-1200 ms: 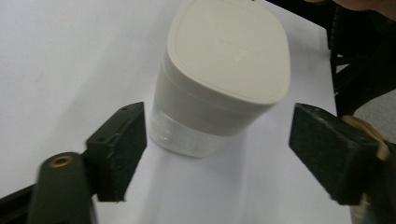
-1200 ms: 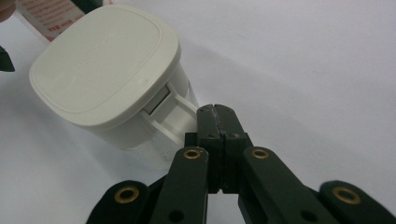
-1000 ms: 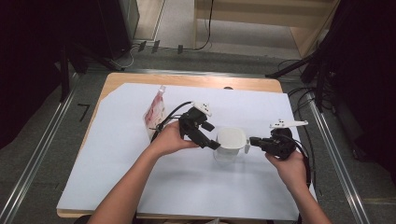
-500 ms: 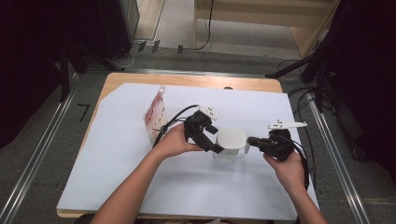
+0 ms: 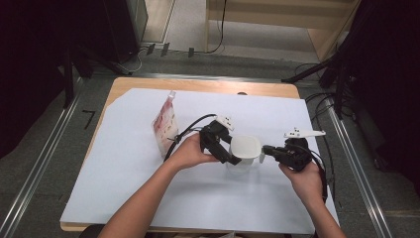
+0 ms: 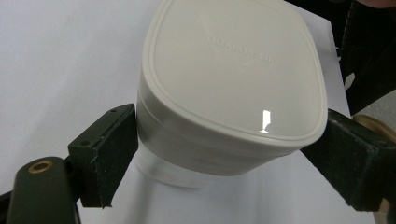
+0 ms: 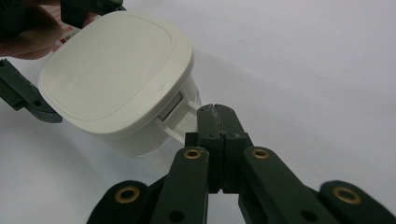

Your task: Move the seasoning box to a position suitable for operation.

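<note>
We've got the white-lidded container (image 5: 245, 151) mid-table on the white sheet (image 5: 124, 178), with the left gripper (image 6: 224, 154) clamped across the lid's (image 6: 233, 70) sides and the right gripper (image 7: 217, 119) shut tight, tips at the lid's side latch tab (image 7: 180, 114). Looks light, with stiff glossy plastic, so likely slippery; we'd grip the lid's thick rim and pry at the tab. Right gripper view shows that tab, which the high view can't resolve; high view adds the pink pouch (image 5: 165, 126) standing to the left.
</note>
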